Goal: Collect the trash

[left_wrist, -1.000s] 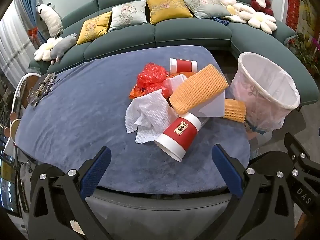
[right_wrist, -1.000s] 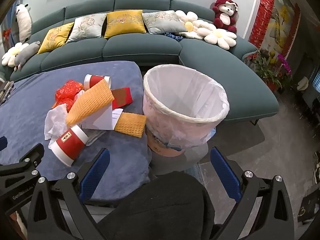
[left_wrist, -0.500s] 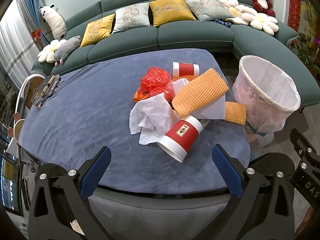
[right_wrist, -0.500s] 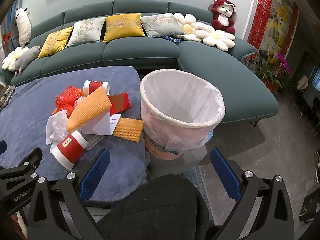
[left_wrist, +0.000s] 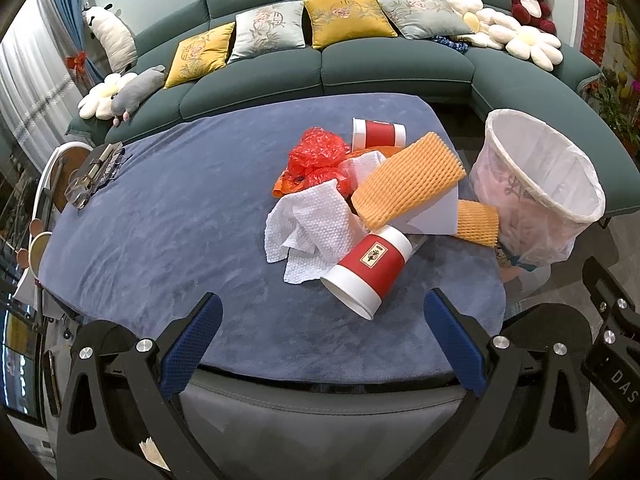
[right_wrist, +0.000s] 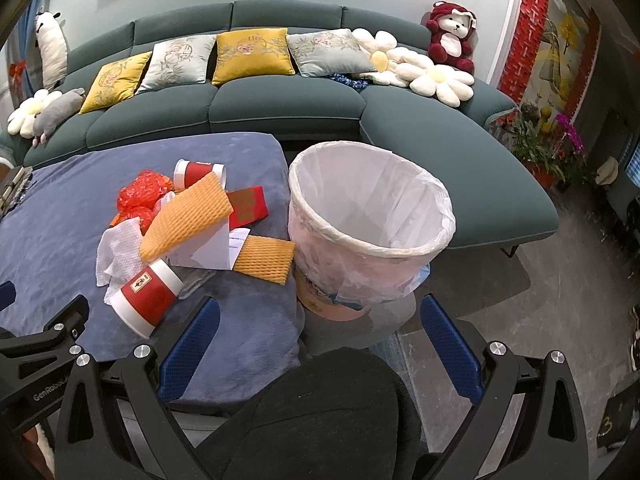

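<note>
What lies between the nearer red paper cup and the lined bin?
In the right wrist view, the small orange foam sleeve lies between the nearer red cup and the bin, on the blue cloth.

Near cup (left_wrist: 370, 269): I see a red paper cup with white rims lying on its side, mouth toward me, touching the tissue.
Far cup (left_wrist: 379, 133): a second red cup on its side at the far edge of the pile.
Tissue (left_wrist: 308, 231): white, crumpled, left of the near cup.
Red plastic (left_wrist: 318, 159): crinkled wrap behind the tissue.
Foam sleeves: a long orange net (left_wrist: 408, 182) lies tilted over white paper (right_wrist: 210, 249); a shorter one (right_wrist: 265, 259) lies flat just beside the bin.
Bin (right_wrist: 370, 226): upright, white liner, beside the desk (left_wrist: 160, 220).
</note>
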The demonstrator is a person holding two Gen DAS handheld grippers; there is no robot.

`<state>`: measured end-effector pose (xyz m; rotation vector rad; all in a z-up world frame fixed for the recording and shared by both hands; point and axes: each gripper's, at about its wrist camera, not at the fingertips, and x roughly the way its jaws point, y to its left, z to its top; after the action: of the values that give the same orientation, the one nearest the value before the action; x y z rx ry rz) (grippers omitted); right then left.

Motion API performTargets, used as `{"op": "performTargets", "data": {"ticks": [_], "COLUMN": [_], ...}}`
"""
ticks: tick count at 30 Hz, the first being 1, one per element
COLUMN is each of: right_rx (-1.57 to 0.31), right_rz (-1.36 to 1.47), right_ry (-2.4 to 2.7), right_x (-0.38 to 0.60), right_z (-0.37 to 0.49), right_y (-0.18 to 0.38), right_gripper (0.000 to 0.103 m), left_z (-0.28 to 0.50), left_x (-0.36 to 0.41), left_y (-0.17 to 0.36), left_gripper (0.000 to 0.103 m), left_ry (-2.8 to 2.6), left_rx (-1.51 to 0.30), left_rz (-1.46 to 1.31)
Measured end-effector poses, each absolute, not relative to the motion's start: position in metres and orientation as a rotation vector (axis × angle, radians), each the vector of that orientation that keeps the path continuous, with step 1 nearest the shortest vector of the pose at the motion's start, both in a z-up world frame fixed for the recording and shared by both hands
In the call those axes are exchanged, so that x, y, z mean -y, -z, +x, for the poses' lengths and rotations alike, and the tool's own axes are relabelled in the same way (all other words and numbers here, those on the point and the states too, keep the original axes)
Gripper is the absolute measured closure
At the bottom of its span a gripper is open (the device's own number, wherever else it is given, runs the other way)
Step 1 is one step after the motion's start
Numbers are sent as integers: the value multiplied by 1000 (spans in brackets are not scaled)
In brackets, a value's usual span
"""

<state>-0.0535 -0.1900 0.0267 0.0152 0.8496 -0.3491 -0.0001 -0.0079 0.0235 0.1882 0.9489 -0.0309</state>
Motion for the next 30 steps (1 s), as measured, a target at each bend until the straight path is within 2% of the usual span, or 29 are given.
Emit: {"op": "performTargets", "data": {"ticks": [30], "right_rx": [-837], "right_rz": [0], "right_ry": [353], "right_x": [186], "right_z": [-55], "right_y": [-30], "right_gripper": [7], "left_z": [-1], "left_x": [5], "left_y": [-27], "left_gripper": [7], "left_ry": [32], "left_rx": [-945], "left_rz": [184]}}
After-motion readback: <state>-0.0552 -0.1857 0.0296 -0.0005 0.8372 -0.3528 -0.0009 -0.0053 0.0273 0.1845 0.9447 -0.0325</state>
